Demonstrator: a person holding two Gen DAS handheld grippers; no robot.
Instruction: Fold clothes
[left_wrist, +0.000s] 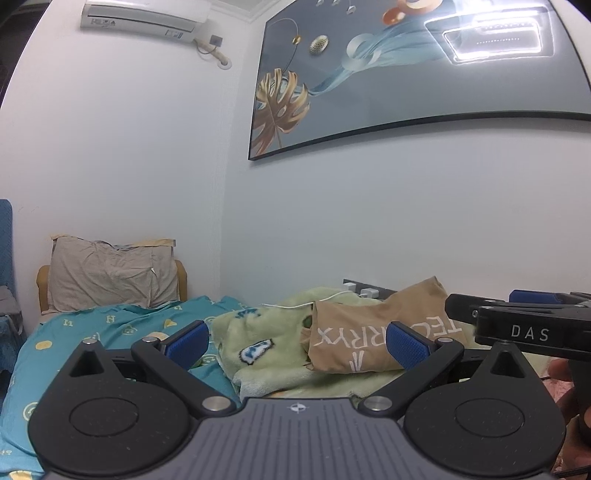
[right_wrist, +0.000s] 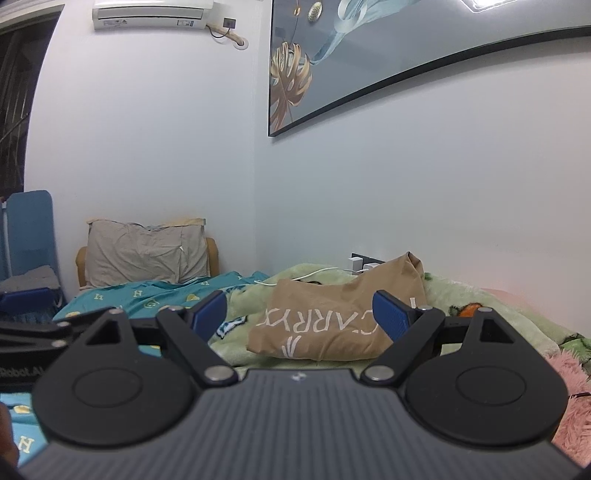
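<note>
Both wrist views, looking level across a bed. My left tongs (left_wrist: 297, 341) fill the bottom of their frame, the blue pads (left_wrist: 189, 341) spread wide with nothing between them; my right tongs (right_wrist: 300, 315) stand equally wide apart and empty in the lower middle of theirs. The garment to fold, a tan shirt (left_wrist: 373, 339) with white lettering, lies crumpled at centre right of each frame on a pale green blanket (left_wrist: 258, 332), beyond the pads and untouched. A white cable (left_wrist: 306, 303) runs over the blanket behind it to a wall socket (right_wrist: 360, 263), partly hidden by the shirt. A teal patterned sheet (left_wrist: 92, 332) covers the lower left; a grey pillow (left_wrist: 110, 277) leans at the headboard. My own tongs cover the lettering's middle, so the word cannot be read whole. A framed picture (left_wrist: 406, 74) at upper right is cut off by the frame edge.
</note>
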